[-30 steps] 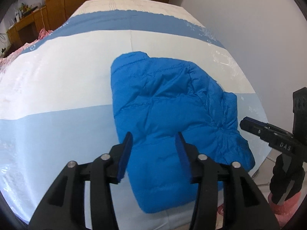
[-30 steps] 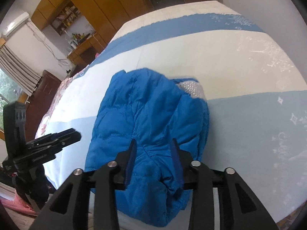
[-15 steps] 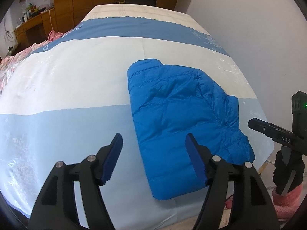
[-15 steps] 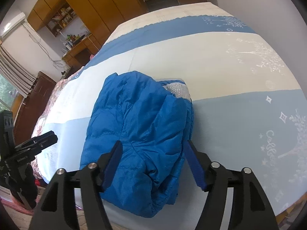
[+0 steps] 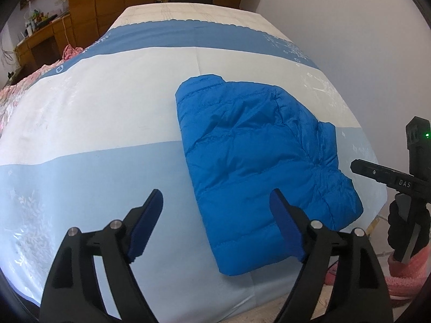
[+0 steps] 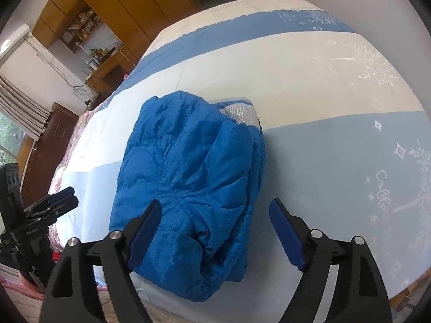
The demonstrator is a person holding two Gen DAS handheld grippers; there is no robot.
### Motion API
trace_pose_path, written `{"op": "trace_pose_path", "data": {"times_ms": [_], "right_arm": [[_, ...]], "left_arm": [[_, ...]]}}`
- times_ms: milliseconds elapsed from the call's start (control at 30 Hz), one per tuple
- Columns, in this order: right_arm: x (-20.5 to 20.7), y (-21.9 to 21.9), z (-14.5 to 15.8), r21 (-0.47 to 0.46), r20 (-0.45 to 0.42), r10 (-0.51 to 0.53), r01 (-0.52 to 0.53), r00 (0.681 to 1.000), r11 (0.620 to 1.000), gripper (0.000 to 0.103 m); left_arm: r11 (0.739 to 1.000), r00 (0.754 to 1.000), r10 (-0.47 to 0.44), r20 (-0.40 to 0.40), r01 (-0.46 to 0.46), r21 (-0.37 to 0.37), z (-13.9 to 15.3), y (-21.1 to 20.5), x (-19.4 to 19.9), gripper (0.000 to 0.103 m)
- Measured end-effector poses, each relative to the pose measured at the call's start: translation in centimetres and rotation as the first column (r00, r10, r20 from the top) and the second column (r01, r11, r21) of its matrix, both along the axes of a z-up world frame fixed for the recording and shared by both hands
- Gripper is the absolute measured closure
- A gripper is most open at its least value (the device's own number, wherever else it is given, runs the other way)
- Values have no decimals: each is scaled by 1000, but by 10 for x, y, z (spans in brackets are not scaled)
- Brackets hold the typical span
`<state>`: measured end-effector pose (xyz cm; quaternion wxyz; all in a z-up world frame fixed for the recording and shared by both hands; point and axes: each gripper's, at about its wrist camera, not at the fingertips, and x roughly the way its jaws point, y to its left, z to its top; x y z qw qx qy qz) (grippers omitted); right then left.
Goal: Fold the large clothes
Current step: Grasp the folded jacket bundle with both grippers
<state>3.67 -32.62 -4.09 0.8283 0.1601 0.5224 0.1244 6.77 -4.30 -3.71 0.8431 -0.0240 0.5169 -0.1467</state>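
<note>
The folded blue jacket (image 5: 258, 167) lay near the bed (image 5: 89, 123) corner; broad bedspread stretched left. The left gripper (image 5: 216, 223) and right gripper (image 6: 215, 226) hovered spread wide, grasping nothing.

A striped bed (image 5: 107, 123) is filling the view ahead of the claw. A white wall (image 5: 350, 27) is running along its right. Wooden cupboards (image 6: 129, 2) and a desk (image 5: 40, 43) are standing beyond on the left. A window (image 6: 8, 132), perhaps curtained, is glowing far left.
</note>
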Motion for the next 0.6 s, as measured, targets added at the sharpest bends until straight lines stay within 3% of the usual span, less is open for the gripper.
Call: {"op": "trace_pose_path", "data": {"times_ms": [300, 533, 600], "right_arm": [[4, -5, -16, 54, -43, 8, -6, 999, 999, 16], [13, -14, -48, 174, -112, 21, -1, 993, 985, 9], [17, -18, -62, 217, -142, 22, 10, 990, 976, 7]], "left_arm": [[999, 999, -26, -42, 24, -42, -11, -1, 4, 17], [988, 978, -50, -203, 18, -156, -63, 5, 23, 16], [971, 959, -83, -272, 16, -239, -86, 7, 32, 16]]}}
